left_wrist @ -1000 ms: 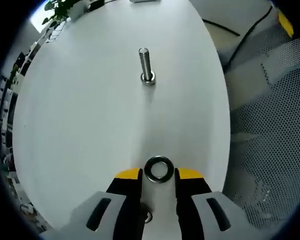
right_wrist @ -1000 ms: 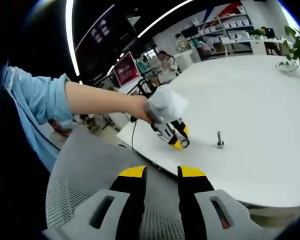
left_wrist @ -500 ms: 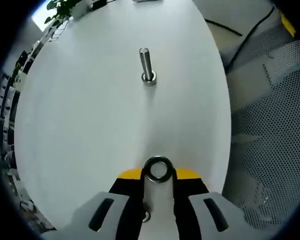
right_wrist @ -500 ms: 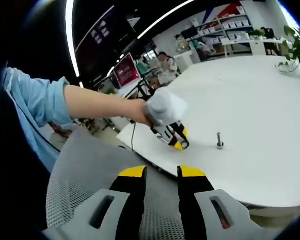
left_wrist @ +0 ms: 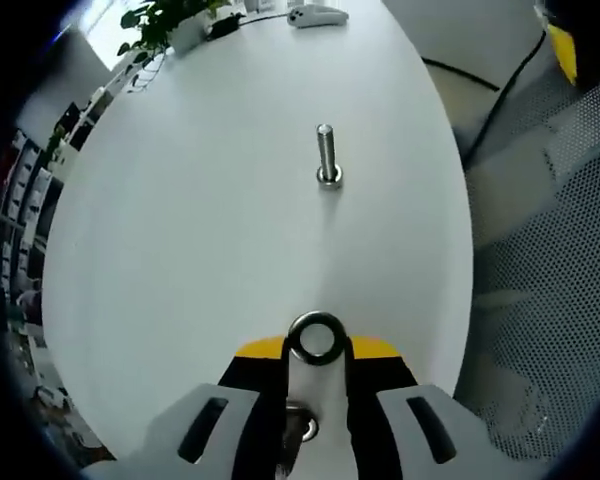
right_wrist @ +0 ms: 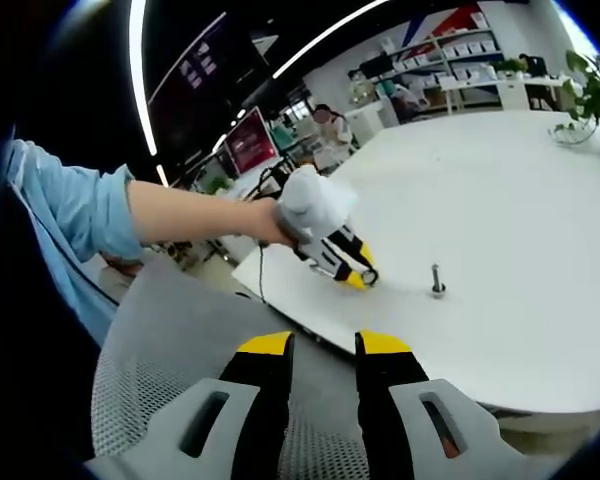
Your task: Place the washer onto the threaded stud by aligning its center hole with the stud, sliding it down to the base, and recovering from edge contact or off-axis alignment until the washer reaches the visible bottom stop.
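We see the washer (left_wrist: 317, 338), a shiny metal ring, pinched between the yellow tips of the left gripper (left_wrist: 317, 350), with its hole facing the camera in the left gripper view. It sits over the near part of the white table (left_wrist: 180, 250), well apart from the threaded stud (left_wrist: 327, 155). The stud stands upright on its head farther out on the tabletop, ahead of the ring and slightly to the right in this view, its shaft bare.

In the right gripper view we find the left gripper (right_wrist: 358, 277) again, held by a person's hand with a forearm (right_wrist: 195, 213) reaching in from the left out of a light blue sleeve (right_wrist: 65, 205). Its yellow tips are low over the table edge, near the stud (right_wrist: 438, 281) but not touching it. The washer there is too small for us to make out.

The right gripper (right_wrist: 320, 345) rises from the bottom of its own view with its jaws spread apart and nothing between them, over a grey mesh chair (right_wrist: 170, 360) beside the table.

At the far end of the table we see a potted plant (left_wrist: 165, 20). A black cable (left_wrist: 500, 95) runs across the floor to the right of the table.
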Demonstrator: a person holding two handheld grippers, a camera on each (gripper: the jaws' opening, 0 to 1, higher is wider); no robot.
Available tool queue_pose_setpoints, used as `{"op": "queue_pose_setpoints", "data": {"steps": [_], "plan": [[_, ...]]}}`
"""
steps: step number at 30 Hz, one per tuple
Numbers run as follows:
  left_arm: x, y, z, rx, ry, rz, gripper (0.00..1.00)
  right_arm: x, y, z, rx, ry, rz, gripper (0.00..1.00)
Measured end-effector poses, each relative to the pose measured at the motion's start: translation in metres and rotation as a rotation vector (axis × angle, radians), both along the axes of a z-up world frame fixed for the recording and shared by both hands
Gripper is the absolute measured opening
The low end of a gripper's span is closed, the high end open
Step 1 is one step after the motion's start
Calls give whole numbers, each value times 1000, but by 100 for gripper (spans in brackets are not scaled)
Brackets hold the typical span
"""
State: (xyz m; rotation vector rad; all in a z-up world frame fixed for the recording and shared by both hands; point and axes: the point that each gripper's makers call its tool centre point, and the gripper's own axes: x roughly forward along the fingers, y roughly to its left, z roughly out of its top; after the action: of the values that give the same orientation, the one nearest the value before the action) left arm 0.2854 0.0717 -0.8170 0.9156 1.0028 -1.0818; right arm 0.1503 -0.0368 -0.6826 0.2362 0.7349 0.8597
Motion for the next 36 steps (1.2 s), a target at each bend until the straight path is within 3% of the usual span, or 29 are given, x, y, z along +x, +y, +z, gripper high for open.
{"op": "queue_pose_setpoints", "data": {"steps": [11, 23, 29, 32, 36], "plan": [[3, 19, 30, -31, -32, 46, 19, -1, 1, -1, -4, 2, 7, 27], [5, 51, 52, -15, -61, 104, 19, -2, 2, 0, -6, 2, 20, 27], [5, 55, 57, -20, -71, 104, 19, -3, 2, -1, -8, 4, 24, 27], [8, 54, 70, -43, -77, 115, 19, -3, 2, 0, -7, 3, 25, 27], [5, 59, 73, -25, -61, 111, 19, -3, 3, -1, -9, 2, 32, 27]]}}
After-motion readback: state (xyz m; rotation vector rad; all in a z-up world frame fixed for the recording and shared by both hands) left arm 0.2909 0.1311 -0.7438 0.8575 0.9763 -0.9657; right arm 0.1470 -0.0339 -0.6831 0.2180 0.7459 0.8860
